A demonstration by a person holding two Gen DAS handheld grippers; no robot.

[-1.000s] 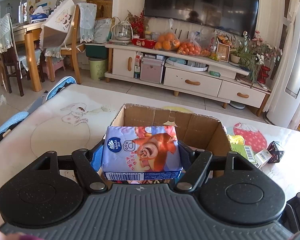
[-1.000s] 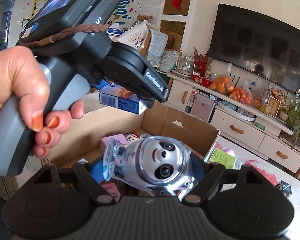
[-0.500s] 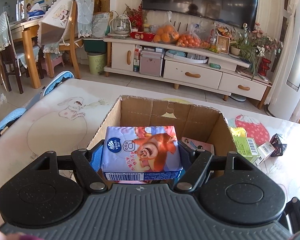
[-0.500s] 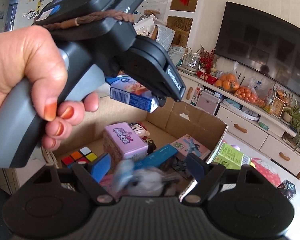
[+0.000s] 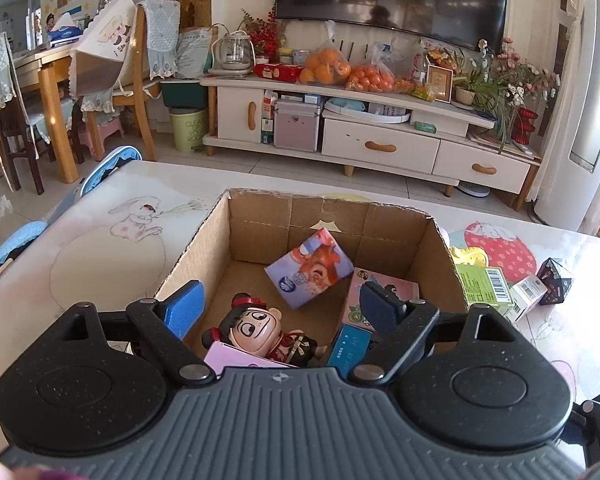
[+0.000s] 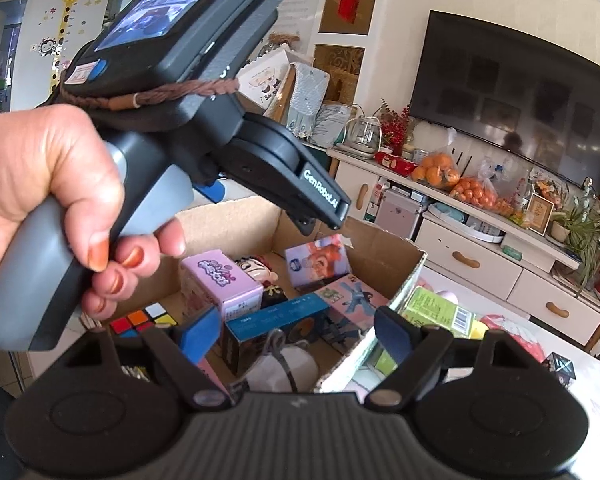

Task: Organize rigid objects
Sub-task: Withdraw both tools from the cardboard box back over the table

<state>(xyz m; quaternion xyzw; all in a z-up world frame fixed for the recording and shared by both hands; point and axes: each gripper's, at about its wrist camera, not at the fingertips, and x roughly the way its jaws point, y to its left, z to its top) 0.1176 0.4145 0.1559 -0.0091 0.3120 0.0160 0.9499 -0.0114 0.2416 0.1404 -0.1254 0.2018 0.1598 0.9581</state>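
An open cardboard box [image 5: 436,248] stands on the table. My left gripper [image 5: 280,304] is open and empty above its near side. The purple tissue pack [image 5: 310,268] lies tilted inside, near the back wall, and shows in the right wrist view [image 6: 318,262] too. A doll [image 5: 260,332], a pink box [image 6: 220,284], a blue carton [image 6: 276,320] and a colour cube [image 6: 142,320] also lie inside. My right gripper [image 6: 296,332] is open above the box's near right corner, with the silver panda toy [image 6: 284,368] lying below it.
The left gripper's body and the hand holding it [image 6: 60,184] fill the left of the right wrist view. A green box [image 5: 484,284], a small white box [image 5: 528,294] and a dark cube [image 5: 556,286] lie on the table right of the cardboard box.
My left gripper opened and the tissue pack dropped into the box. My right gripper opened and let the panda toy fall into the box.
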